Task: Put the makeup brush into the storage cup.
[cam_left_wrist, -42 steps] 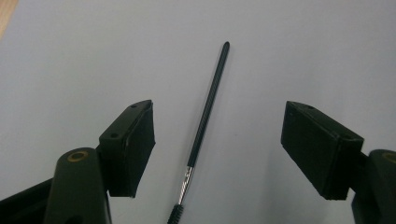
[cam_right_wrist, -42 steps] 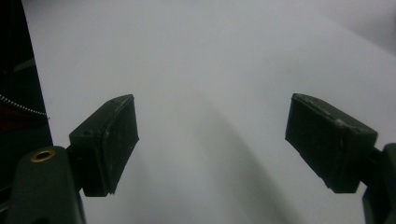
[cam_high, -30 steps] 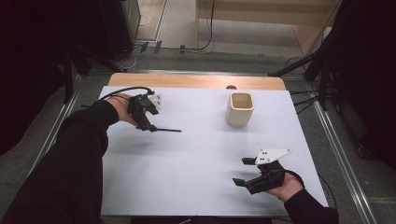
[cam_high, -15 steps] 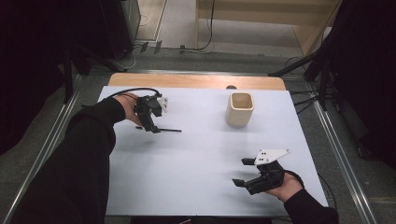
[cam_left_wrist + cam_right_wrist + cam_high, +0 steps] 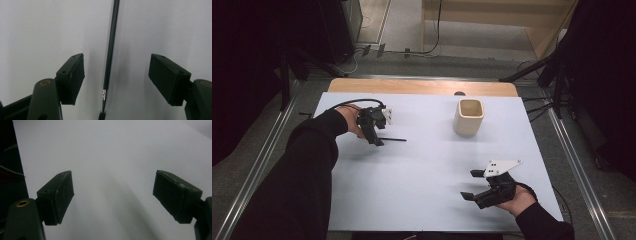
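Left gripper (image 5: 116,82) open over pen (image 5: 111,47) | white table (image 5: 422,200) | grey floor (image 5: 257,165)

I can't read any text, label, brand, number or sign from here: nothing legible on the table top (image 5: 422,200), on the cup (image 5: 469,116) near its far edge, or on the thin black stick (image 5: 110,52).

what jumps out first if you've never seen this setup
The left claw hangs open over a thin black pen lying on the white table, left of centre. A cream cup stands upright toward the far right, and the right claw rests open near the front right corner.
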Action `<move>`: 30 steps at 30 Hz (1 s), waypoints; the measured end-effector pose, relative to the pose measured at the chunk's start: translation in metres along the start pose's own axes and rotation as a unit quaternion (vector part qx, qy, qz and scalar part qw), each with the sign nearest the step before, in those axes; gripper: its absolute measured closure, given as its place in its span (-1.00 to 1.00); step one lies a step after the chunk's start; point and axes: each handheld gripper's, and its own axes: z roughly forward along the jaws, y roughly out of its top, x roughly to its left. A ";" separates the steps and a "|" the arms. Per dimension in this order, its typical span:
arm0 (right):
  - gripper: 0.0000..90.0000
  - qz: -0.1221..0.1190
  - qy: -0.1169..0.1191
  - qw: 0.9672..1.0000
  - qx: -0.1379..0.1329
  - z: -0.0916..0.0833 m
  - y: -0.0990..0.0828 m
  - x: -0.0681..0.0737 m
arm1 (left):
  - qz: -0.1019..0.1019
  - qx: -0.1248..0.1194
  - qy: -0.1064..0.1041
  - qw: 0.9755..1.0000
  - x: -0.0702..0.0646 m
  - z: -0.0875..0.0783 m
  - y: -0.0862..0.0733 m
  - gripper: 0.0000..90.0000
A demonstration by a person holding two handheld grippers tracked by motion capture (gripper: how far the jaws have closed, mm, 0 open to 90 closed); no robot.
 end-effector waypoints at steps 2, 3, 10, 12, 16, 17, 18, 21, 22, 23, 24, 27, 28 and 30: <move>-0.60 -0.001 0.000 1.000 0.001 0.000 0.000 0.000 | -0.001 0.002 0.000 1.000 -0.001 0.008 0.000 -0.33; -0.60 0.000 0.000 1.000 0.000 0.000 0.000 0.000 | 0.001 0.004 -0.002 1.000 -0.002 0.011 0.000 -0.32; -0.60 0.000 -0.001 1.000 0.004 0.001 0.000 0.000 | 0.009 0.023 -0.001 1.000 -0.002 0.019 0.001 -0.27; -0.60 -0.003 -0.001 1.000 0.005 0.001 0.000 0.000 | 0.002 0.026 -0.007 1.000 -0.001 0.019 0.001 -0.26; -0.60 -0.002 -0.001 1.000 0.007 0.001 0.000 0.001 | -0.007 0.033 -0.009 0.999 0.003 0.019 0.004 -0.21; -0.60 -0.003 -0.001 1.000 0.007 0.001 0.000 0.001 | -0.005 0.033 -0.007 0.999 0.003 0.019 0.004 -0.19; -0.60 -0.003 -0.001 1.000 0.007 0.001 0.000 0.001 | -0.005 0.033 -0.007 0.999 0.003 0.019 0.004 -0.18; -0.60 -0.003 -0.002 1.000 0.007 0.001 0.000 0.001 | -0.007 0.033 -0.003 0.999 0.001 0.019 0.004 -0.13; -0.60 -0.003 -0.002 1.000 0.007 0.001 0.000 0.001 | -0.007 0.033 -0.003 0.999 0.001 0.019 0.004 -0.09; -0.60 -0.003 -0.001 1.000 0.006 0.001 0.000 0.001 | 0.000 0.033 -0.002 0.999 0.000 0.019 0.004 -0.09; -0.60 -0.004 -0.002 1.000 0.006 0.001 0.000 0.001 | 0.011 0.032 -0.005 0.999 -0.003 0.017 0.004 0.10; -0.60 -0.004 -0.002 1.000 0.006 0.001 0.000 0.001 | 0.021 0.037 -0.010 0.999 -0.004 0.016 0.006 0.45; -0.60 -0.004 -0.002 1.000 0.006 0.001 0.000 0.001 | 0.020 0.036 -0.009 0.999 -0.005 0.016 0.006 0.53; -0.60 -0.004 -0.002 1.000 0.008 0.001 0.000 0.001 | 0.021 0.040 -0.010 0.999 -0.004 0.016 0.007 0.65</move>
